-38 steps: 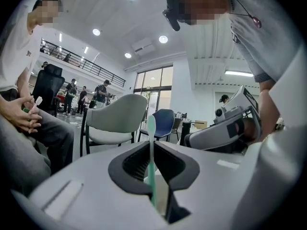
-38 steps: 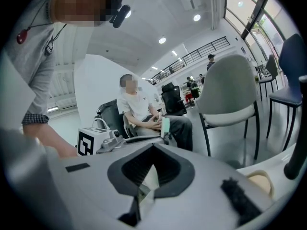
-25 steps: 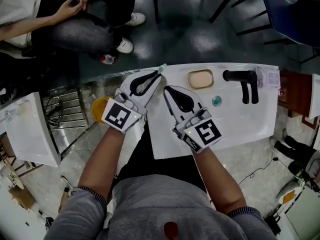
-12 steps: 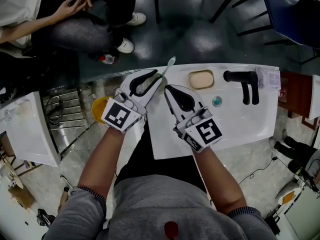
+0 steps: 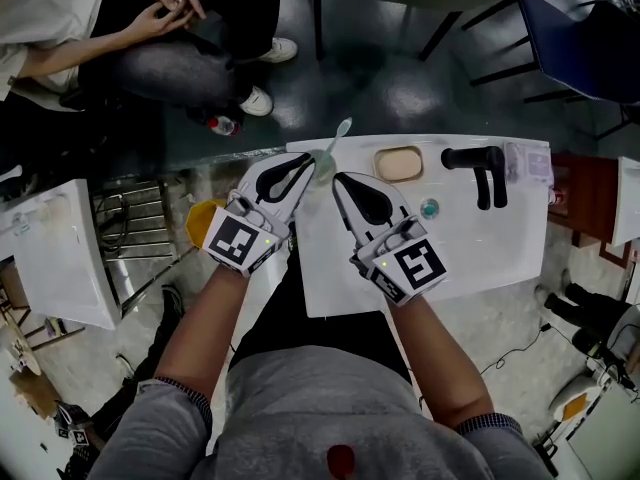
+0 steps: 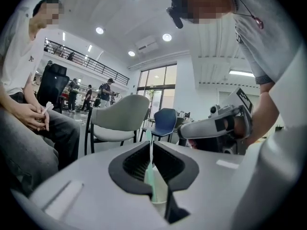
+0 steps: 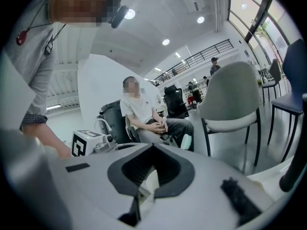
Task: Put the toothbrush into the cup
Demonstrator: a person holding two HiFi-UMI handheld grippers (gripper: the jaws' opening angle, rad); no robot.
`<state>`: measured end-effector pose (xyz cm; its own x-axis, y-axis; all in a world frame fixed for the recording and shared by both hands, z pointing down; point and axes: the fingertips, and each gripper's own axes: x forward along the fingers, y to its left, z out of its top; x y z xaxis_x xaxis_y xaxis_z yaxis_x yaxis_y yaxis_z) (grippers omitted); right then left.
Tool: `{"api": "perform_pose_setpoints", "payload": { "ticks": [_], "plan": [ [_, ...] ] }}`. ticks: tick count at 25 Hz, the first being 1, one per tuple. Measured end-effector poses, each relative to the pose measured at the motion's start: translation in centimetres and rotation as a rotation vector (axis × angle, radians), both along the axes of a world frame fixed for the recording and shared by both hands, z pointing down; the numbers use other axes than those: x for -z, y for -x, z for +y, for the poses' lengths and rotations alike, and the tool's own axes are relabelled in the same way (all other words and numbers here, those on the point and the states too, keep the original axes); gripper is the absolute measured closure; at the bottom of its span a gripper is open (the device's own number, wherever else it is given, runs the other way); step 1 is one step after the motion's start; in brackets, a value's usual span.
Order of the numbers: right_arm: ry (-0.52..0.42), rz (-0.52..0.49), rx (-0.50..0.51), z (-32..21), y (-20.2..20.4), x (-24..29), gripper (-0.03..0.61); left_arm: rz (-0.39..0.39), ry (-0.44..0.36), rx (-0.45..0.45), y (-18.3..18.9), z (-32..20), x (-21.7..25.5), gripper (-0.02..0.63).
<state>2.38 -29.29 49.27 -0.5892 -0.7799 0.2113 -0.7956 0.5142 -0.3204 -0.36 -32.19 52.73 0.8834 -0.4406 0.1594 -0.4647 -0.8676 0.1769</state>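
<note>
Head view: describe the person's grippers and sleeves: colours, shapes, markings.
Both the left gripper and right gripper are white shells with black-lined, tapering jaws. Each carries a cube with black-and-white square markers and a small greenish light. The sleeves are grey, with dark cuffs. The left's jaws are closing on the toothbrush.

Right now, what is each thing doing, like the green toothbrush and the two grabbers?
Pale green plastic toothbrush: upright, head up, lower end at the cup.
Whitish round cup: open end up, beneath the toothbrush.
Left gripper: jaws closing, toothbrush between them.
Right gripper: jaws together, beside the cup.
</note>
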Motion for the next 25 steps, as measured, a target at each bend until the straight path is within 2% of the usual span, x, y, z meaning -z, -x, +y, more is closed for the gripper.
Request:
{"api": "perform_pose_setpoints", "payload": {
  "ticks": [3,7,15,25],
  "plan": [
    [-0.021,0.008,0.017,0.7,0.2,1.4,0.565,0.004,0.000,0.010,0.4,1.0,1.2,0.609],
    [-0.042,0.022,0.060,2.7,0.8,3.2,0.565,-0.008,0.015,0.011,0.9,3.4,3.3,0.606],
    [-0.091,0.033,0.141,7.5,2.1,7.6,0.565,-0.021,-0.031,-0.031,2.1,9.3,8.7,0.606],
    [-0.178,0.053,0.234,13.6,2.5,13.5,0.565,0.034,-0.010,-0.047,2.1,15.5,15.8,0.606]
  ]
}}
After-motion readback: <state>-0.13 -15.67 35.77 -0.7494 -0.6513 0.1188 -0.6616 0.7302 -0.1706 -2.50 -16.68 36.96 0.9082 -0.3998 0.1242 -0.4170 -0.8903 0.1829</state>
